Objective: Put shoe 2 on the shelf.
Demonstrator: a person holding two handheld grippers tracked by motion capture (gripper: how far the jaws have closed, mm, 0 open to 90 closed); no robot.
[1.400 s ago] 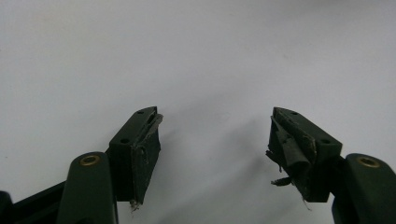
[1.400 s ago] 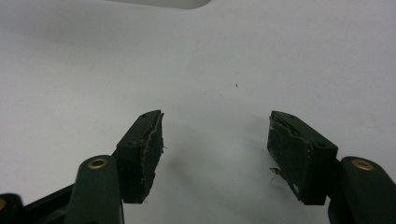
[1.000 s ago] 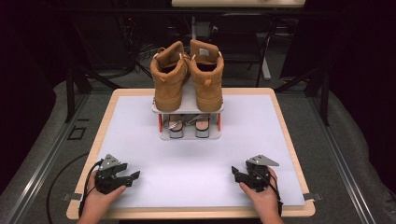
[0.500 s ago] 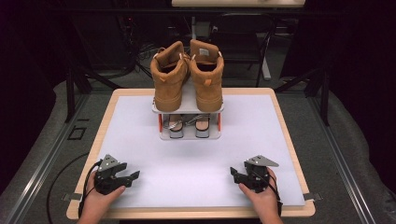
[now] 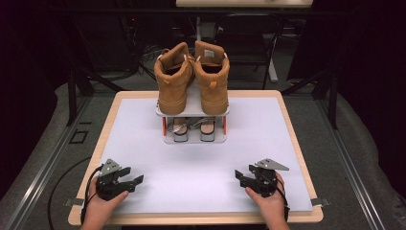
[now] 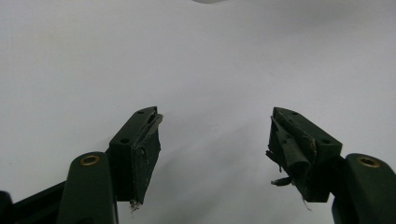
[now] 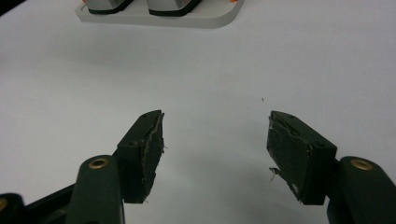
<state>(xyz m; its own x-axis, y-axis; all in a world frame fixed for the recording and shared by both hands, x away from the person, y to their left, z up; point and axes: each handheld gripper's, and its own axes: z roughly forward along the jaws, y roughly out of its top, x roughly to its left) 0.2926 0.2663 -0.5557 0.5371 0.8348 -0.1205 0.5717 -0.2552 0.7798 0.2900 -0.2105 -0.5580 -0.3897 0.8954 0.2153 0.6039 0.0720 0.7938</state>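
Each gripper, left (image 5: 125, 179) and right (image 5: 245, 178), rests spread and empty on the surface (image 5: 268, 129) well short of the shoe rack (image 5: 194, 113), whose tall boots (image 5: 191, 79) could topple if nudged carelessly.

In the high view the lower shelf of the shoe rack (image 5: 194, 139) sat in shadow under the boots (image 5: 191, 81), so the pair tucked there (image 5: 191, 127) showed just toe ends, too small to tell what kind they were. The person's forearms were cut off by the bottom edge. The far side of the room was too dark to read. In the right gripper view the rack's base (image 7: 159, 18) was cropped by the top edge, with two toe tips (image 7: 140, 4) barely in. In the left gripper view a pale blurred shape (image 6: 210, 1) at the top edge could not be identified
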